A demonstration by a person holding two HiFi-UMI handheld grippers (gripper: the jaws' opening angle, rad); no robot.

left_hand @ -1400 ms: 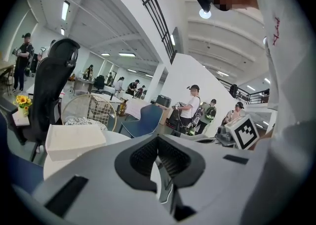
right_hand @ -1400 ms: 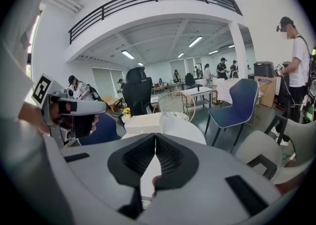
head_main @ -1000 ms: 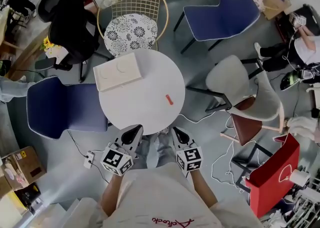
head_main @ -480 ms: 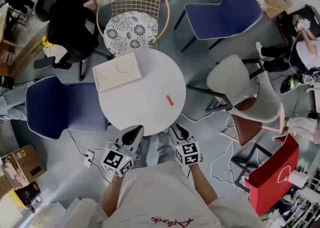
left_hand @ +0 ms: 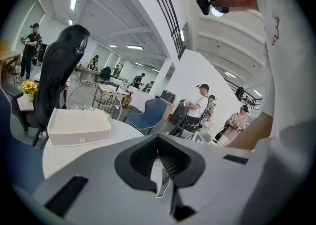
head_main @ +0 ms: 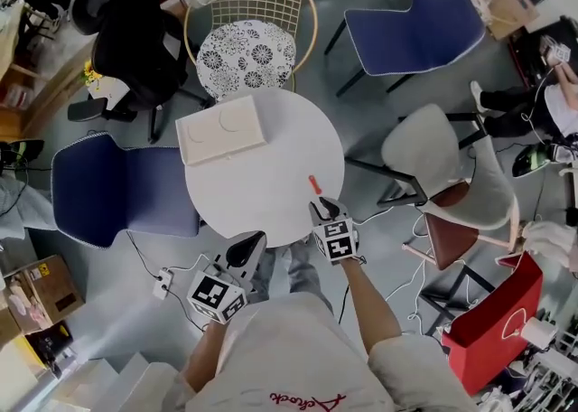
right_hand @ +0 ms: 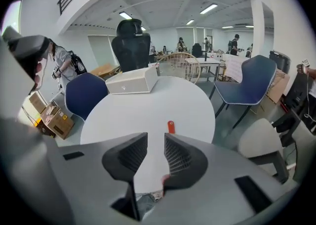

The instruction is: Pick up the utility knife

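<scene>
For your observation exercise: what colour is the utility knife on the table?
Utility knife: orange-red; clearest in right gripper view.

Table (head_main: 262, 175) smooth, matt; utility knife (head_main: 313, 184) plastic; chair (head_main: 257, 4) wire metal.

Bright, even light falls from long ceiling strip lamps (right_hand: 209, 8), which glow in both gripper views. The round white table (head_main: 271, 175) is close to washed out, and the shadows on the grey floor (head_main: 361, 121) are faint and soft-edged. The small orange utility knife (right_hand: 171, 127) stays sharp against the pale top. Both gripper views bulge like a fisheye, with black corners and bent lines near the edges. The head view curves less and shows no motion blur.
</scene>
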